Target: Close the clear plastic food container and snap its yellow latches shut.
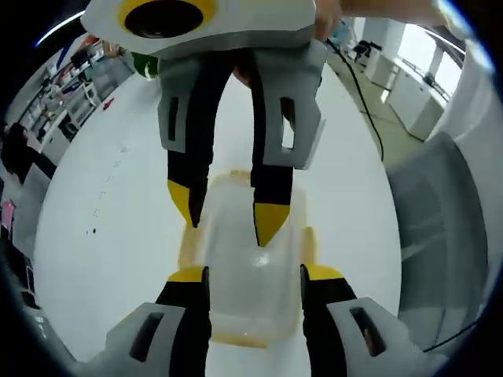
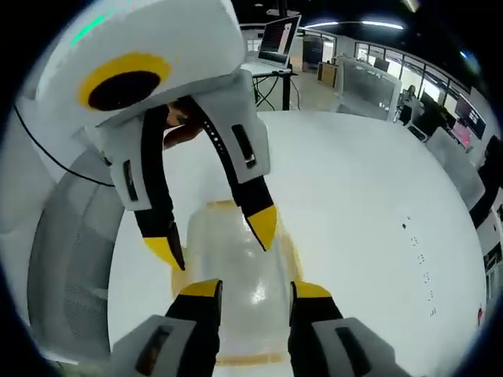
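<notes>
The clear plastic container (image 1: 245, 271) with its lid on lies on the white table (image 1: 102, 212). Yellow latches (image 1: 309, 243) show along its sides and at its near end. My left gripper (image 1: 255, 275) is open, and its jaws straddle the container's width. My right gripper (image 1: 226, 212) comes in from the opposite end, also open, with its yellow tips low over the lid. In the right gripper view the container (image 2: 240, 259) lies between my right gripper (image 2: 256, 289) and the left gripper (image 2: 214, 236). One left fingertip (image 2: 165, 247) is at the container's edge by a yellow latch (image 2: 179, 275).
A grey mesh chair (image 1: 440, 228) stands beside the table, also in the right gripper view (image 2: 71, 259). A black cable (image 1: 361, 94) runs across the table's far corner. A green object (image 1: 145, 67) sits at the far end. Desks and monitors (image 2: 279, 35) fill the room behind.
</notes>
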Demonstrator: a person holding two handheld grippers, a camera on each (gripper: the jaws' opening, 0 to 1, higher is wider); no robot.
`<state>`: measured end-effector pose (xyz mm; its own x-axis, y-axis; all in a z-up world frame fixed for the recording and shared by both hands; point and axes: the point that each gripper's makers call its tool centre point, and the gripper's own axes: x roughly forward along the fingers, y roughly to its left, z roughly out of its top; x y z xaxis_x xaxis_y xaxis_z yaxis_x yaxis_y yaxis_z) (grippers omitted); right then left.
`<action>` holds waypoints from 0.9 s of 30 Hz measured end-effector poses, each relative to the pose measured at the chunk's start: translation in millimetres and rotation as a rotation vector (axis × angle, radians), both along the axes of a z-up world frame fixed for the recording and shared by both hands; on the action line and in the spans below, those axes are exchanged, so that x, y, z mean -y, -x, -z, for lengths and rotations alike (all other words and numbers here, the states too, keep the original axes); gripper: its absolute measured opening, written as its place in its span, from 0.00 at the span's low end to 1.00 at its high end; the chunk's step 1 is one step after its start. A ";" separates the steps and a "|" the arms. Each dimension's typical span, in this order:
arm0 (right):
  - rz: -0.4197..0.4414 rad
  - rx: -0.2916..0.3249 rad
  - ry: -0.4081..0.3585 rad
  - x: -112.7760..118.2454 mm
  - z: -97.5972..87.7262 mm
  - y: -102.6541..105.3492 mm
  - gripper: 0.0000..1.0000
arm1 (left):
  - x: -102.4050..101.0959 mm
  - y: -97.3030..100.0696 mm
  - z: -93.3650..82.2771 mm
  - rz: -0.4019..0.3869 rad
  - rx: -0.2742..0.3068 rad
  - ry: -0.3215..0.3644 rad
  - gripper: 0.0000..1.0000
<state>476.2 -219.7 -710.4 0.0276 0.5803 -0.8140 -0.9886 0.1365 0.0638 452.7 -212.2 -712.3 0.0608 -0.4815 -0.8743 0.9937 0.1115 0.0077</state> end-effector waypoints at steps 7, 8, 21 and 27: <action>-0.005 -0.003 0.007 -3.9 3.8 -6.5 0.34 | 0.7 9.2 3.7 0.003 0.002 -0.002 0.48; -0.008 -0.006 0.007 -4.6 3.8 -6.3 0.34 | 0.9 9.7 3.9 0.002 0.006 -0.002 0.49; -0.015 -0.045 0.024 -9.1 10.3 -13.5 0.36 | 4.3 19.0 15.1 0.025 0.083 -0.031 0.56; -0.031 -0.061 0.043 -7.7 14.5 -12.8 0.37 | 6.9 21.6 19.5 0.040 0.124 -0.048 0.55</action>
<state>489.0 -212.0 -724.9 -0.0400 0.5446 -0.8378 -0.9868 0.1100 0.1186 431.1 -219.0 -731.7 0.1511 -0.4432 -0.8836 0.9885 0.0679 0.1350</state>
